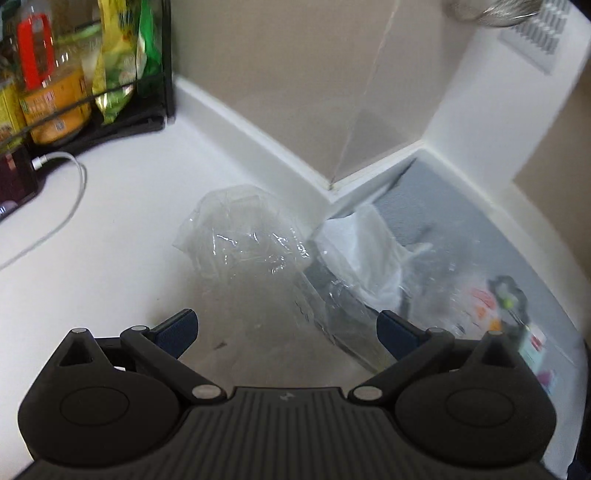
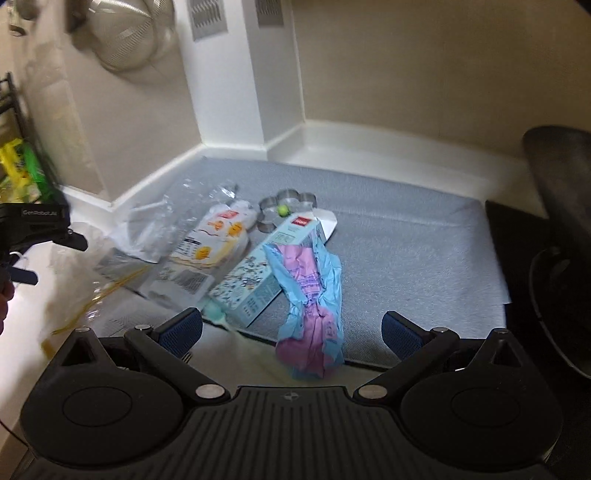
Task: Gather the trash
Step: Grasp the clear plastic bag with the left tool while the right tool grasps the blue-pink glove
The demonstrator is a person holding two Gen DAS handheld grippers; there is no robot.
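Observation:
A crumpled clear plastic bag (image 1: 243,240) lies on the white counter just ahead of my open left gripper (image 1: 286,330), with nothing between the jaws. Beside it a white plastic wrapper (image 1: 369,254) rests on the grey mat (image 1: 461,206). In the right wrist view my right gripper (image 2: 291,330) is open above a crumpled blue and pink wrapper (image 2: 310,295). A light blue carton (image 2: 269,266), a white printed pouch (image 2: 210,247) and clear plastic film (image 2: 147,236) lie on the grey mat (image 2: 406,251). The left gripper (image 2: 37,236) shows at that view's left edge.
A black wire rack (image 1: 110,92) with bottles and snack bags stands at the back left, next to a phone on a white cable (image 1: 70,206). A metal cookie cutter (image 2: 286,210) sits on the mat. A dark pan (image 2: 561,236) lies at right. A strainer (image 2: 129,33) hangs on the wall.

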